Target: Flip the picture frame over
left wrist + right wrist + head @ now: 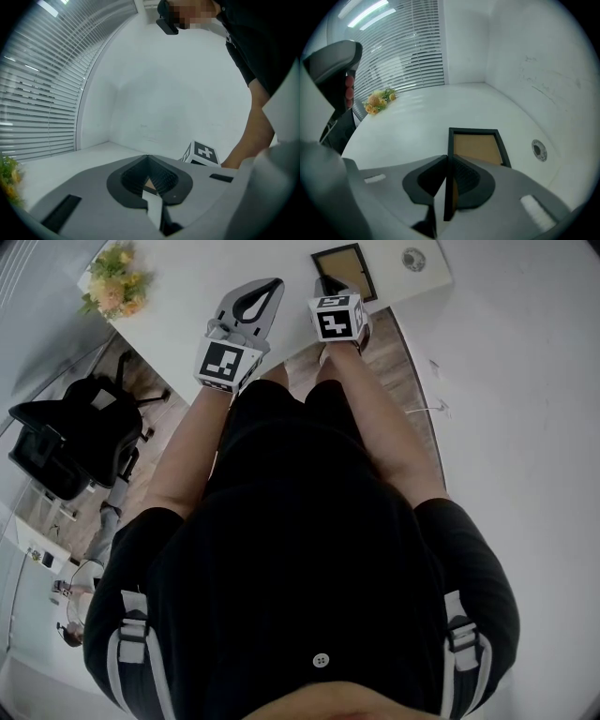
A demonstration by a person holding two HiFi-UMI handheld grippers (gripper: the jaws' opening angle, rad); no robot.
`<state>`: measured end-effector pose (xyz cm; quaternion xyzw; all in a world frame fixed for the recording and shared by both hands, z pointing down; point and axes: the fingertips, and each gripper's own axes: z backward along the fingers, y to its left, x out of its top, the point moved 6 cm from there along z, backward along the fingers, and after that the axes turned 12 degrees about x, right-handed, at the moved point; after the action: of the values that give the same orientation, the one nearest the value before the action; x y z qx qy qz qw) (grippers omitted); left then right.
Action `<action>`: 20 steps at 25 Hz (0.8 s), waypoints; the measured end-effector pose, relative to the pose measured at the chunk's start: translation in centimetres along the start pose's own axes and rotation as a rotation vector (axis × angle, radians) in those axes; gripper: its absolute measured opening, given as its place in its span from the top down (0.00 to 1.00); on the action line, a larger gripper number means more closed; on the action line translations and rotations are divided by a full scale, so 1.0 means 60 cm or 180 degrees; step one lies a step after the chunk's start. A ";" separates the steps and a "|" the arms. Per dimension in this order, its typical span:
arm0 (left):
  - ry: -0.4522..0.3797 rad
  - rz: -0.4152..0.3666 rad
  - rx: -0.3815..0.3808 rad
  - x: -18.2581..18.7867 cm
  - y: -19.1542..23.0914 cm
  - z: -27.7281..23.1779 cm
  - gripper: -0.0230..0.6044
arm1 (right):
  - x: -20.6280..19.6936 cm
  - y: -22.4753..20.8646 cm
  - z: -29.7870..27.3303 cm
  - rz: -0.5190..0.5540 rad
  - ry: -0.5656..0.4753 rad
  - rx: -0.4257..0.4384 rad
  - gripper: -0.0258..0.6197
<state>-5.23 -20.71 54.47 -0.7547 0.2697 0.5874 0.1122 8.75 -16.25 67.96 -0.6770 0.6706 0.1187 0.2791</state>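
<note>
The picture frame (342, 270) lies on the white table (187, 287), a black rim around a brown board facing up. In the right gripper view the frame (478, 146) lies just ahead, and its left rim runs back between the jaws. My right gripper (448, 161) is shut on that rim; in the head view the right gripper (326, 289) sits at the frame's near left corner under its marker cube. My left gripper (275, 284) hovers to the left of the frame, tips together, holding nothing. The left gripper (148, 158) points towards the bare wall.
A bunch of yellow flowers (114, 282) lies at the table's far left. A round cable grommet (413, 259) sits in the tabletop right of the frame. A black office chair (75, 437) stands on the floor to the left. A white wall runs along the right.
</note>
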 end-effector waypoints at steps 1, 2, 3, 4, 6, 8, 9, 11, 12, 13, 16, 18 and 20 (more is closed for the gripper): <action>0.0011 -0.0011 0.0009 0.000 0.001 0.002 0.96 | 0.003 0.001 0.006 -0.0014 -0.0029 0.0025 0.88; 0.0030 -0.0022 0.0022 0.000 0.002 0.004 0.96 | 0.007 0.002 0.012 -0.0028 -0.0058 0.0049 0.88; 0.0039 -0.0029 0.0035 0.001 0.003 0.006 0.96 | 0.010 0.002 0.017 -0.0039 -0.0084 0.0071 0.88; 0.0028 -0.0031 0.0042 0.004 0.002 0.008 0.96 | 0.012 0.003 0.023 -0.0045 -0.0102 0.0089 0.88; -0.0018 -0.0033 0.0038 0.012 -0.001 0.011 0.96 | 0.017 0.003 0.038 -0.0050 -0.0119 0.0117 0.88; -0.0037 -0.0044 0.0045 0.020 -0.005 0.015 0.96 | 0.026 0.006 0.055 -0.0062 -0.0157 0.0162 0.88; -0.0037 -0.0051 0.0056 0.023 -0.007 0.018 0.96 | 0.031 0.008 0.063 -0.0072 -0.0184 0.0189 0.88; -0.0067 -0.0055 0.0092 0.033 -0.011 0.023 0.96 | 0.039 0.010 0.078 -0.0091 -0.0240 0.0254 0.88; -0.0076 -0.0058 0.0112 0.038 -0.013 0.025 0.96 | 0.043 0.012 0.086 -0.0096 -0.0264 0.0294 0.88; -0.0077 -0.0062 0.0132 0.042 -0.015 0.028 0.96 | 0.048 0.013 0.092 -0.0098 -0.0282 0.0338 0.88; -0.0199 -0.0054 0.0204 0.064 -0.022 0.035 0.96 | 0.060 0.019 0.111 -0.0115 -0.0328 0.0487 0.88; -0.0235 -0.0057 0.0254 0.073 -0.025 0.040 0.96 | 0.070 0.024 0.122 -0.0141 -0.0366 0.0604 0.88; -0.0218 -0.0064 0.0313 0.076 -0.027 0.047 0.96 | 0.078 0.028 0.132 -0.0160 -0.0401 0.0722 0.88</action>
<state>-5.94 -19.28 49.11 -0.7304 0.2866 0.5978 0.1642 9.17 -15.88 58.63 -0.6489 0.6437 0.0773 0.3983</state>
